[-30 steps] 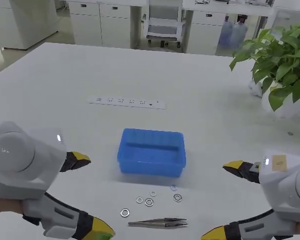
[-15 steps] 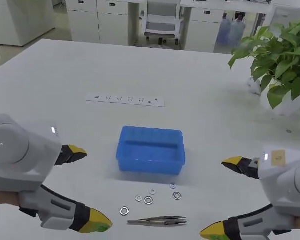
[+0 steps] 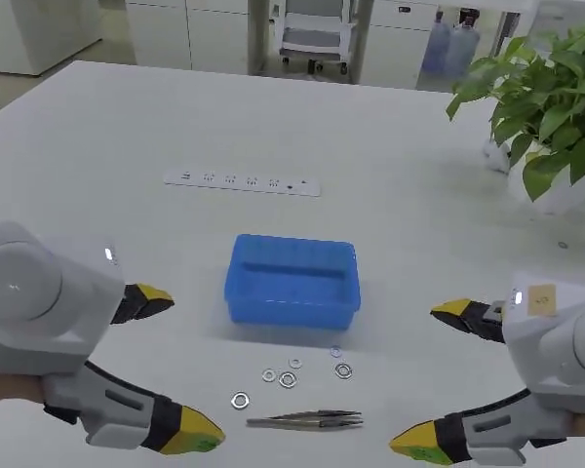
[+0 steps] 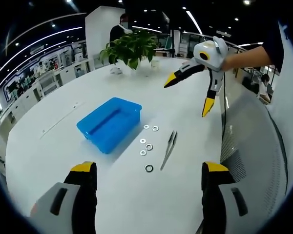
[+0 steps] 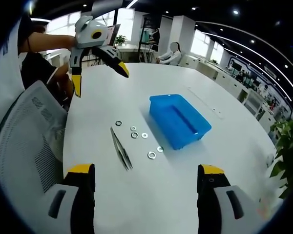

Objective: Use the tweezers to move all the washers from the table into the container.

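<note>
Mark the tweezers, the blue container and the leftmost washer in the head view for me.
tweezers [image 3: 307, 420], head view, middle of the two arms.
blue container [image 3: 291, 313], head view, its near outer wall.
leftmost washer [image 3: 234, 401], head view, left side of its ring.

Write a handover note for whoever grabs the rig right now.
Left claw: open, empty, held above the table left of the work.
Right claw: open, empty, on the right side.
Tweezers: lying flat on the table between the claws, not picked up.
Washers: six, loose on the table between the tweezers and the blue container.
Blue container: no washers visible inside.
Done: nothing yet.
Left: grasp the tweezers, then move all six washers into the container.
</note>
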`<move>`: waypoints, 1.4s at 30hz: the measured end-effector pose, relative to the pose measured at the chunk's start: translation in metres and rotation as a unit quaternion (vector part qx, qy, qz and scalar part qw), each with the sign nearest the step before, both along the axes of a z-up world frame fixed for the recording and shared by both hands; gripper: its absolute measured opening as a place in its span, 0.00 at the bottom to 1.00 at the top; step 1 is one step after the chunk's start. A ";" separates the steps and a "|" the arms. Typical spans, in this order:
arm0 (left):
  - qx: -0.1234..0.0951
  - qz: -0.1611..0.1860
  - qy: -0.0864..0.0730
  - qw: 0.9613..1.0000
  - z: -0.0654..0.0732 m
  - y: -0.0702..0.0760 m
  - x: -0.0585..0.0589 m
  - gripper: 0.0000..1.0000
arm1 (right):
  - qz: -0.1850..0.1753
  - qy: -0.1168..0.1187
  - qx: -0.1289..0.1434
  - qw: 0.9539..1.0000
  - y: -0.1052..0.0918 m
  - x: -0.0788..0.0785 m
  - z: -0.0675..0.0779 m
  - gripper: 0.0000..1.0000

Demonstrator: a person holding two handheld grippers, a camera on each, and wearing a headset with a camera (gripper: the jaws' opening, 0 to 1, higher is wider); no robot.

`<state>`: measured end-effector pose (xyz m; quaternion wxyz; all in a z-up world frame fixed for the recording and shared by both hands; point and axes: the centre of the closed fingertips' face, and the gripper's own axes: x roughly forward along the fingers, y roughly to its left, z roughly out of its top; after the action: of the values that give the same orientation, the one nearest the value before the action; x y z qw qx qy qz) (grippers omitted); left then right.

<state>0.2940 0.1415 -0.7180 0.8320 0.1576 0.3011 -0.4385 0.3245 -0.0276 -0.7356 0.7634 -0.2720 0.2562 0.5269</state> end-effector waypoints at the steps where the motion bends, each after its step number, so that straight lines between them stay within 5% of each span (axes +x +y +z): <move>1: 0.003 -0.004 0.002 1.000 -0.003 -0.002 -0.001 0.92 | 0.002 0.004 -0.001 1.000 0.001 -0.001 -0.001 0.83; 4: 0.021 -0.032 -0.022 0.999 -0.008 -0.005 -0.001 0.86 | 0.009 0.008 -0.001 1.000 0.008 -0.003 -0.004 0.76; 6: 0.016 -0.027 -0.024 0.999 -0.009 -0.006 0.000 0.82 | 0.014 0.008 -0.005 1.000 0.011 -0.005 -0.007 0.73; 14: -0.021 -0.019 0.000 1.000 -0.016 -0.023 0.000 0.74 | 0.057 0.040 -0.024 0.997 0.035 -0.021 -0.031 0.61; 20: -0.001 -0.049 0.019 0.999 -0.036 -0.038 -0.006 0.69 | 0.084 0.045 -0.019 0.995 0.048 -0.027 -0.037 0.52; 26: 0.022 -0.069 0.018 0.997 -0.051 -0.047 -0.005 0.65 | 0.089 0.053 -0.011 0.995 0.055 -0.025 -0.042 0.47; 30: 0.028 -0.074 0.040 0.996 -0.060 -0.049 -0.008 0.57 | 0.098 0.058 -0.019 0.993 0.058 -0.026 -0.049 0.41; 33: 0.033 -0.080 0.038 0.996 -0.063 -0.053 -0.007 0.55 | 0.101 0.061 -0.016 0.993 0.060 -0.026 -0.052 0.40; 38: 0.048 -0.092 0.052 0.993 -0.074 -0.058 -0.007 0.38 | 0.107 0.067 -0.018 0.992 0.063 -0.025 -0.058 0.36; 42: 0.063 -0.093 0.061 0.992 -0.081 -0.058 -0.004 0.36 | 0.114 0.071 -0.026 0.991 0.063 -0.025 -0.063 0.34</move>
<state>0.2898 0.0838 -0.7994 0.7560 0.2099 0.3628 -0.5028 0.2998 0.0357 -0.7985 0.6711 -0.2806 0.2907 0.6216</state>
